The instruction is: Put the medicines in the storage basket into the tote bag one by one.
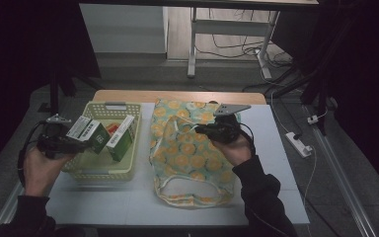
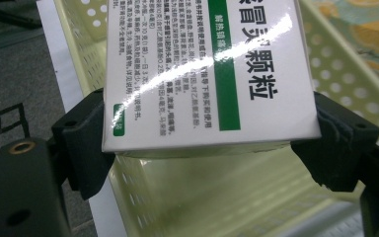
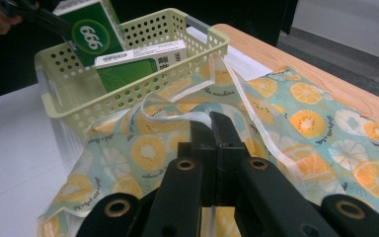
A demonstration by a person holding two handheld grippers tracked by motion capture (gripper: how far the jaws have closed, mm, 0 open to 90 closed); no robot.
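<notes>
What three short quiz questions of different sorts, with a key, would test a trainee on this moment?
1. True or false: the left gripper holds a white-and-green cardboard box above the pale yellow perforated plastic basket.
2. Multiple choice: the right gripper is shut on A) a box, B) the white handle strap of the fruit-print fabric bag, C) the basket rim.
3. Fill in: the second green-and-white box stands inside the ____.

Key: 1 true; 2 B; 3 basket.
</notes>
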